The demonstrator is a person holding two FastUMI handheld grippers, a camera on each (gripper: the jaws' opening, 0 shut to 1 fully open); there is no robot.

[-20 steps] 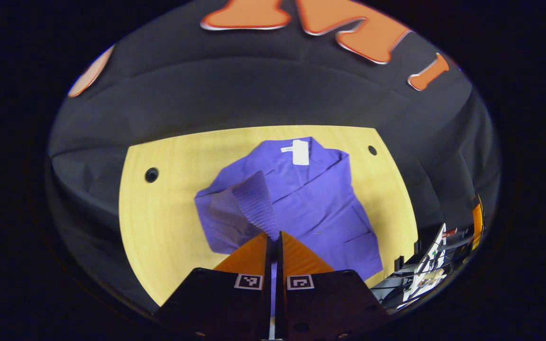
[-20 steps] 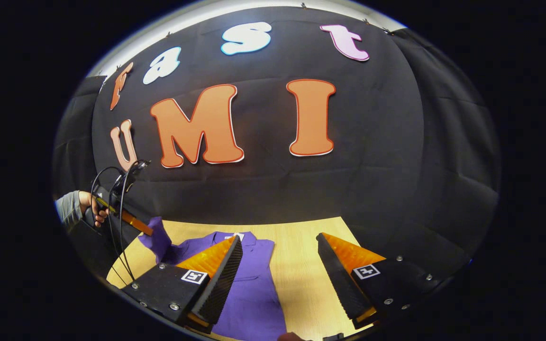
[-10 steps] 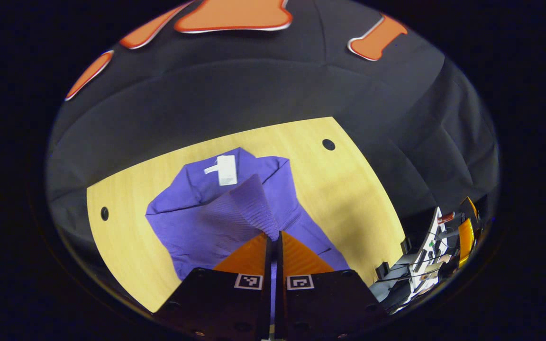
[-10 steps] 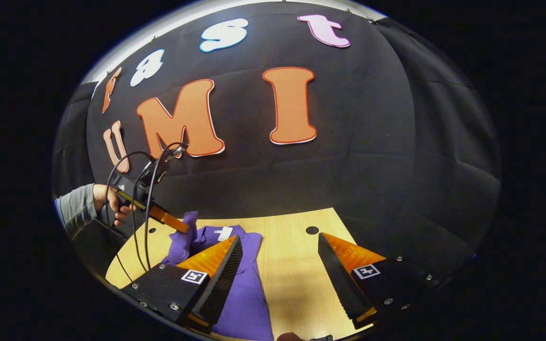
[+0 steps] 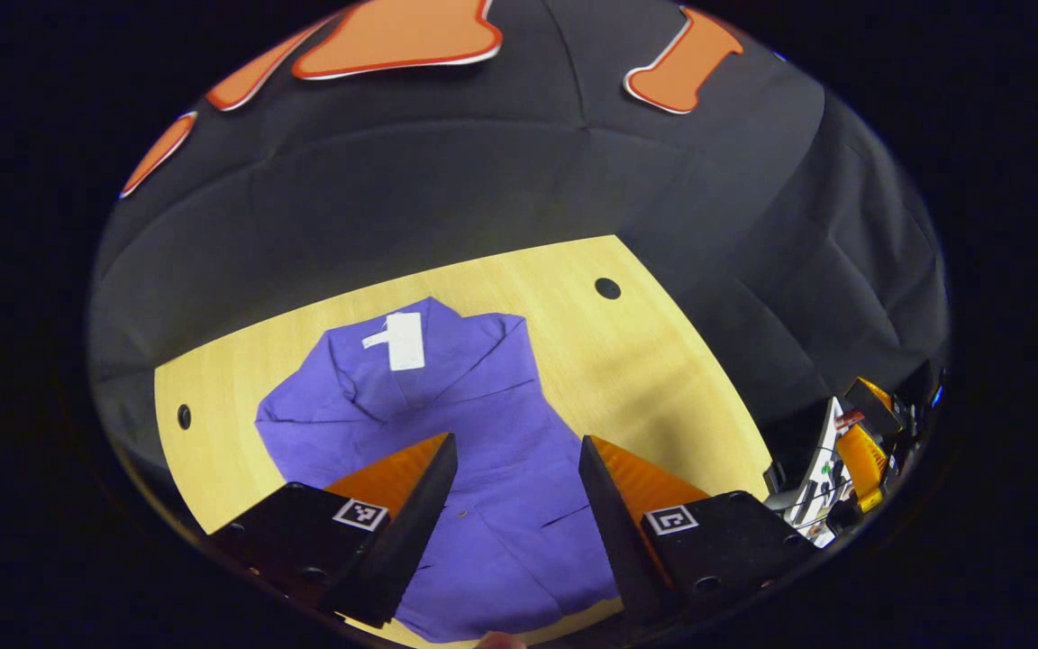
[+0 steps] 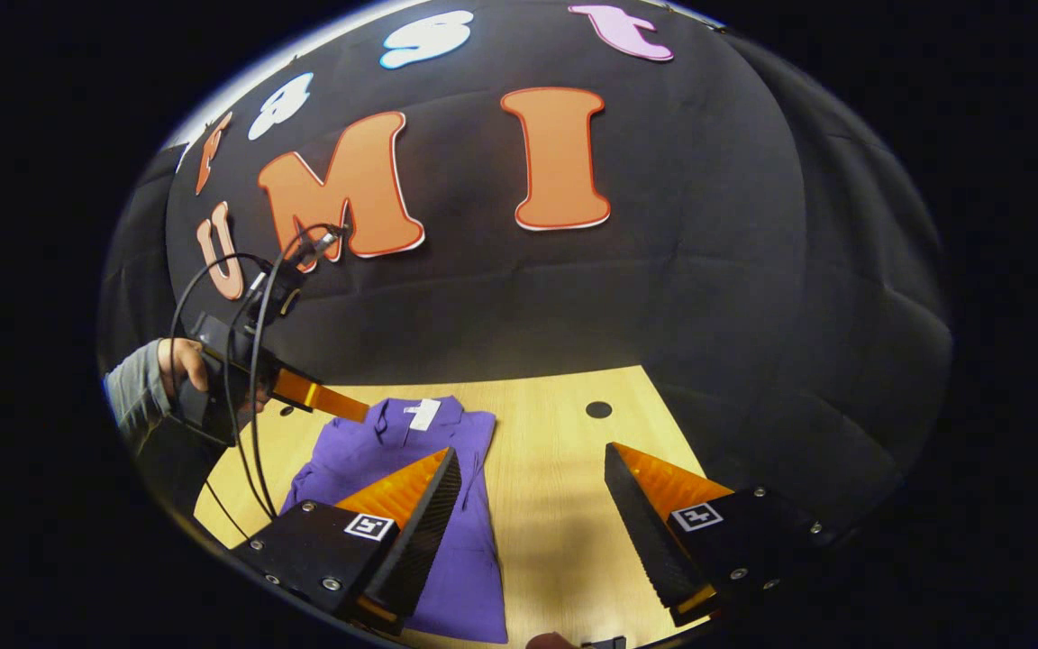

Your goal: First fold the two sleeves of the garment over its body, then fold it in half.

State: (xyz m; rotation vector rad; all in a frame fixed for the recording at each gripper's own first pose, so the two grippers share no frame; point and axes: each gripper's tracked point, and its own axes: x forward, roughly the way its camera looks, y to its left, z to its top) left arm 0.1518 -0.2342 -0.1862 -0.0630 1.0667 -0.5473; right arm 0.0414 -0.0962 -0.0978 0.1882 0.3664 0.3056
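Note:
A purple garment (image 5: 447,433) lies flat on the wooden table (image 5: 645,361), collar and white tag (image 5: 405,341) toward the far wall. Its near-left sleeve lies folded over the body. In the left gripper view my left gripper (image 5: 517,442) hangs open above the garment's middle, nothing between its fingers. In the right gripper view the same garment (image 6: 393,451) lies at left, and my right gripper (image 6: 532,455) is open above the table beside the garment's right edge. The left gripper (image 6: 339,403), held by a hand (image 6: 178,356), hovers over the garment's far left part.
Two round holes (image 5: 607,288) (image 5: 183,416) mark the tabletop near its far corners. Cables (image 6: 253,297) loop from the left gripper's handle. Equipment (image 5: 843,451) stands off the table's right side. Bare wood (image 6: 555,505) lies right of the garment.
My left gripper opened and let go of the sleeve, which now lies on the garment's body. The right gripper stayed open and shifted slightly.

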